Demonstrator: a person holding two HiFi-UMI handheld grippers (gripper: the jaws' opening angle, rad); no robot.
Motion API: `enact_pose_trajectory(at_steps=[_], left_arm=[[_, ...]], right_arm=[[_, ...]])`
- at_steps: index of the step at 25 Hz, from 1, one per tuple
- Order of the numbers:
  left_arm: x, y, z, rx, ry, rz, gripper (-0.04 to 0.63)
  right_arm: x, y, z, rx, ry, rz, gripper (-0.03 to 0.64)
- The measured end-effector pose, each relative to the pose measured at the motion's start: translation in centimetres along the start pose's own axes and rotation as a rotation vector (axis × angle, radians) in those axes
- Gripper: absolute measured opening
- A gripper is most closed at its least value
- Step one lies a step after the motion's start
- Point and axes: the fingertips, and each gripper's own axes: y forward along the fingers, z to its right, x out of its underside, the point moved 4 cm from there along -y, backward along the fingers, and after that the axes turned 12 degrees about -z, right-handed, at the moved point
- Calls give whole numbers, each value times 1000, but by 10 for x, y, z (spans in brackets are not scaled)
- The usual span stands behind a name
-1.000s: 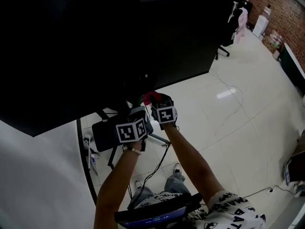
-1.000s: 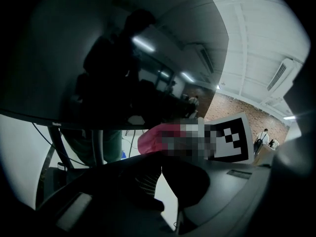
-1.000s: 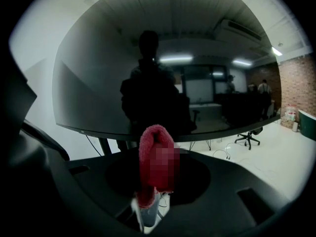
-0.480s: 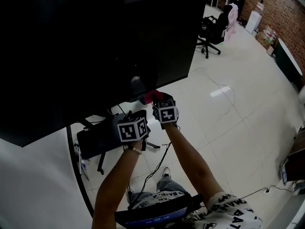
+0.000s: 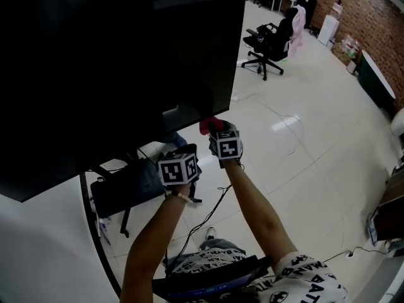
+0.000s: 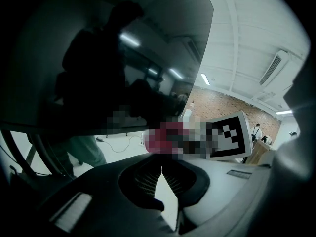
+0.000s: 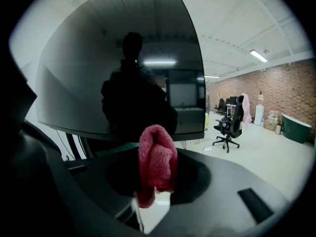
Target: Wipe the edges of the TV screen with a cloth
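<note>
The TV screen fills the upper left; its right edge sits further left in the head view than a second ago, so the wipe seems to have travelled along the bottom edge toward the lower right corner; the left gripper hangs just below that edge, jaws closed on nothing; the right gripper has its jaws clamped on the red cloth, held up at the bottom edge near the corner; the right-hand edge probably comes next.

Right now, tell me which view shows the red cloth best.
The right gripper view: the cloth sits front and centre, clamped in the right gripper, unobstructed. The head view shows only a small red tip above that gripper. The left gripper view shows only a blurred reddish patch.
</note>
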Motion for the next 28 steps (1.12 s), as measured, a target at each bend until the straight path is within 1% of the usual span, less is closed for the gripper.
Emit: enact_pose_trajectory(at_steps=[4,8,14,16,19,20,24,26,28], left_arm=[[-9,14,13,8,23,-2,-14],[-15,28,28,21,36,-4,-14],[-21,40,45,36,54,-6,-14],[-21,43,47,37,59,-11,-14],[-19,47,52,40,66,-19,-14],[-19,48,54,42,67,-21,-14],[-20,50,55,44,69,-25,-14],[-20,51,55,42,72,-27,-14],[-21,50,55,42,74,-27,-14]], right_arm=[[-4,-3,26,43,7,4,117],[-2,-3,49,58,25,-14,117],[-4,-9,80,96,50,-6,117],[-4,-13,92,118,88,9,117],[-2,-20,121,155,207,56,117],[-4,-22,128,156,229,68,117],[-23,-27,125,113,203,125,117],[-27,-25,119,49,223,150,117],[-25,-19,111,-52,261,146,117]])
